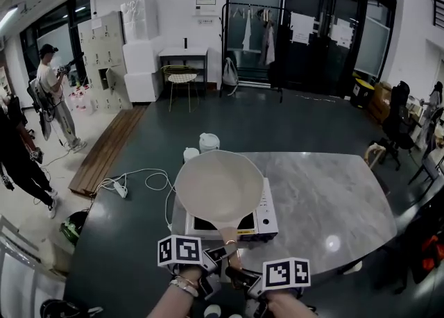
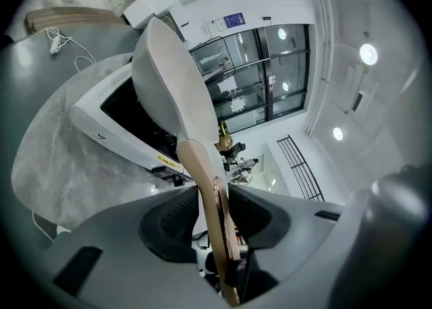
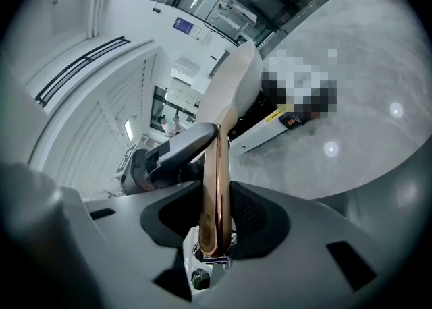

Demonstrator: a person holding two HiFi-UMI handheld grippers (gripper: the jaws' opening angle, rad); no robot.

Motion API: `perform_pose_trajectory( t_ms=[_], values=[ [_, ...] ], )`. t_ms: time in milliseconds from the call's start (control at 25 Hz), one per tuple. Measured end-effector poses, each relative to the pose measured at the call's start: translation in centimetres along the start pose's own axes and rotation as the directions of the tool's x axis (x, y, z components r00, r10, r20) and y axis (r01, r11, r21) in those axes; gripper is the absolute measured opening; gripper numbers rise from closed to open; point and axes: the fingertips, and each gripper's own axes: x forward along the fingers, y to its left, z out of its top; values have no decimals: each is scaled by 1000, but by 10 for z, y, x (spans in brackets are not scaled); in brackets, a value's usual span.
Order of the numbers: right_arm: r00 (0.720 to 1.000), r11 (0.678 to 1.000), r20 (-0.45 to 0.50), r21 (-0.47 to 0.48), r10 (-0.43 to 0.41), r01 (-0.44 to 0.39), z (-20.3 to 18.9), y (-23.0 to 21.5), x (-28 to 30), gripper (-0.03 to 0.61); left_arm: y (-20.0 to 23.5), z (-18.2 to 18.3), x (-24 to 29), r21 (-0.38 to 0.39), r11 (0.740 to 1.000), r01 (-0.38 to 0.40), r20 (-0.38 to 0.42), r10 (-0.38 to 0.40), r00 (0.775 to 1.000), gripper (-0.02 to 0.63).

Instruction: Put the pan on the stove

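- Nearest the person, on the near side of the stove, the left gripper [image 2: 216, 214] is clamped on the handle [image 2: 208, 179], with its dark pads pressing both flat faces.
- The right gripper [image 3: 214, 214] grips the same handle a little nearer the person, its jaws closed on the coppery strip along the handle's edge.
- The handle looks stiff and narrow, tan with a polished metal edge. That edge is likely slick, so the flat faces are the better place to hold.
- The pan [image 1: 218, 186] hangs over the stove [image 1: 266, 221], covering most of its dark top. Its bowl sits a little off-centre, towards the stove's left side, and the handle reaches back over the near edge.
- Whether the base already touches the stove, no view settles.
- The pan is probably rigid and moderately heavy, with its weight out in the bowl — far ahead of both grips — so it wants to dip forward. Two holds along the handle help resist that.
- The stove's top looks like glass, so the pan should be set down flat and gently rather than on its rim.
- The stove rests on a grey marbled table [image 1: 333, 198], near the table's left end.
- Just beyond the stove stand two white containers [image 1: 208, 142].
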Motion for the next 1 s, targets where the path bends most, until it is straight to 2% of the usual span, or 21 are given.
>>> perform_pose_trajectory(
  t_ms=[160,360,840,880,960,1000],
  values=[
    [1000,1000,8,-9,0,0,-1,-3,-2,147,0,-4,1,-7,1000,-7,13,7,1000,146],
    [1000,1000,20,-10,-7,7,-2,-8,-2,149,1,-12,2,30,1000,-2,-22,3,1000,147],
    [998,999,45,-38,34,-33,1,-8,-2,149,3,-8,-9,-1,999,37,33,-37,999,149],
    [998,998,41,-35,46,-44,0,-7,-2,158,2,-7,-10,-2,999,40,37,-40,999,149],
    [996,996,33,-30,85,-84,-1,-4,0,229,2,-6,-12,-7,999,48,45,-48,998,149],
    [994,994,30,-28,108,-107,-1,-2,0,235,2,-5,-13,-11,999,52,51,-52,997,149]
  ],
)
